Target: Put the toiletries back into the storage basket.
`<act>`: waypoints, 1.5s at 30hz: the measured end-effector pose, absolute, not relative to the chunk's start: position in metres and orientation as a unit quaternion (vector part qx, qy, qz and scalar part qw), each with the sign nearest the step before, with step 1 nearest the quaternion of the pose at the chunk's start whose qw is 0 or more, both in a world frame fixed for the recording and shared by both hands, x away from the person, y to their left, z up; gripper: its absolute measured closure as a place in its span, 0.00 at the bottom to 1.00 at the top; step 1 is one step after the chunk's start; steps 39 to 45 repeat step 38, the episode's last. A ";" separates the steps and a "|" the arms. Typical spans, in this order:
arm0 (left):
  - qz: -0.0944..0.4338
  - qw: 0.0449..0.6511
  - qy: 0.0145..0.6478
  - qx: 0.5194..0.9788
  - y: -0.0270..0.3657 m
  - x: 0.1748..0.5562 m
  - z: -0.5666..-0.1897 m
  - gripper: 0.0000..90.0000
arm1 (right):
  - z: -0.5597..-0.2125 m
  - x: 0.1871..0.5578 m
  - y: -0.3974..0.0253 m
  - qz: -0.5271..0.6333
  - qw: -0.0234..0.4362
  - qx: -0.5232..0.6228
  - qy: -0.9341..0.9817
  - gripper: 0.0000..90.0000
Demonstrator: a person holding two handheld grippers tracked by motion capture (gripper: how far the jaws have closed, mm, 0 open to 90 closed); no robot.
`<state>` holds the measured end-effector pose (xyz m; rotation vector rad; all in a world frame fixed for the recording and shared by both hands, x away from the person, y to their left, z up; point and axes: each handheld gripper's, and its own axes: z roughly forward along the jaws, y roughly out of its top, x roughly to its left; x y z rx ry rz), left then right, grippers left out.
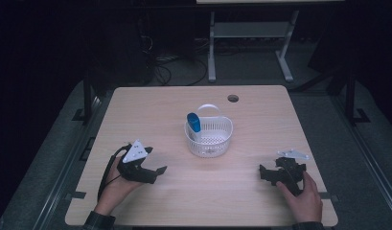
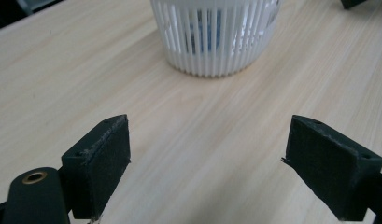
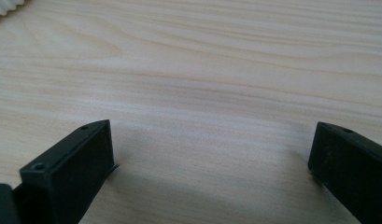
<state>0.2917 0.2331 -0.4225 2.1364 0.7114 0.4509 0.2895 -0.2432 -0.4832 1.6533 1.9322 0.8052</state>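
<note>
Light wood table (image 1: 260, 120), both grippers low over its near half. White slatted basket (image 1: 209, 136) sits near the table's middle, slightly toward the far side, handle arched over its far rim. A blue bottle (image 1: 194, 122) stands in the basket, leaning against the left wall; in the left gripper view the blue shows through the basket (image 2: 216, 37) slats.

Left gripper (image 1: 153, 173): held at near left, grey plate on top, cable trailing down toward the near edge. Jaws wide apart, nothing between them (bare wood in the gap). It points toward the basket, which lies ahead of it and well apart from its tips.

Right gripper (image 1: 266, 175): held at near right, grey plate also visible. Jaws wide apart, nothing held; bare wood grain between them. The basket (image 3: 4, 7) rim just shows at the top left corner of the right gripper view, well apart from the jaws.

Basket lies between the two grippers, farther up the table than either.
</note>
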 end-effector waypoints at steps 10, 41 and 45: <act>0.175 0.391 0.305 0.851 0.257 0.276 -0.443 0.14 | -0.483 0.290 -0.243 0.293 0.235 0.603 0.704 0.00; 0.155 0.361 0.350 0.850 0.290 0.262 -0.475 0.14 | -0.483 0.290 -0.243 0.294 0.235 0.603 0.704 0.00; 0.155 0.361 0.350 0.850 0.290 0.262 -0.475 0.14 | -0.483 0.290 -0.243 0.294 0.235 0.603 0.704 0.00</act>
